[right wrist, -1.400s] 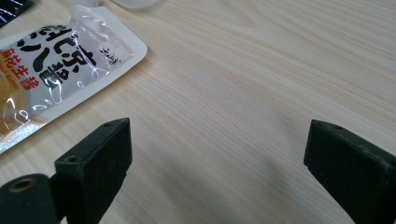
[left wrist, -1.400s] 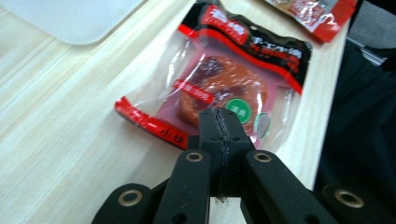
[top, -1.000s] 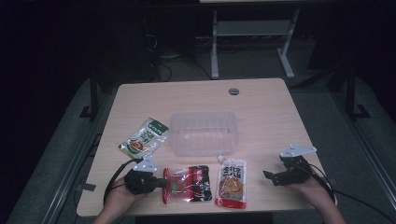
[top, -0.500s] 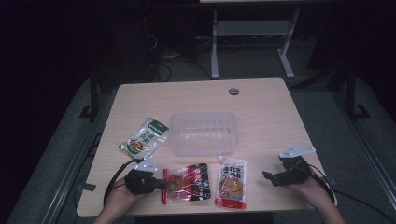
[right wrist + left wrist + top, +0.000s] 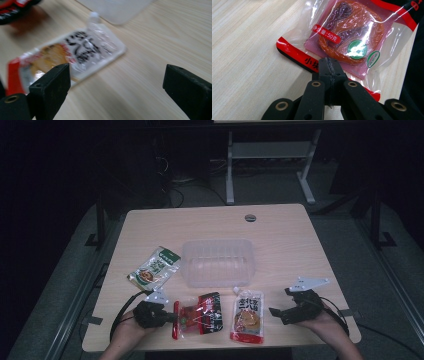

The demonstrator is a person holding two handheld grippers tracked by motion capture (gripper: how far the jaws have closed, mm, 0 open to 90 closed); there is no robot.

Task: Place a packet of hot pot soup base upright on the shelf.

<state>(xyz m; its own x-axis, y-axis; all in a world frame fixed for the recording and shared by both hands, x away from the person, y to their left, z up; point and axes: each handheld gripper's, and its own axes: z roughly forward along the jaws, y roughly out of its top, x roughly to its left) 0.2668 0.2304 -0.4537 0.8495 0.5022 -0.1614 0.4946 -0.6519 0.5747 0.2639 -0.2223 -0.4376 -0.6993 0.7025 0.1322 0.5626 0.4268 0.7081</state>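
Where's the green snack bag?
In the high view, the green snack packet lies on the table's left side, just left of the clear plastic tray.

A dim lab: bare wooden table (image 5: 280, 227), floor cables (image 5: 175, 185), metal stand (image 5: 270, 155).

**tabletop_tom:** so what else is sitting out there?

**benchlurker:** main thing is a clear plastic tub (image 5: 218, 241), empty, about mid-table (image 5: 290, 250). A green snack packet (image 5: 154, 268) lies flat just left of the tub, tilted, not touching it.

**tabletop_tom:** anything behind it?

**benchlurker:** a small round grey cable cap (image 5: 250, 217) set in the wood beyond the tub, near the far edge. Further back past the tub, a white metal stand (image 5: 270, 155) on dark floor.
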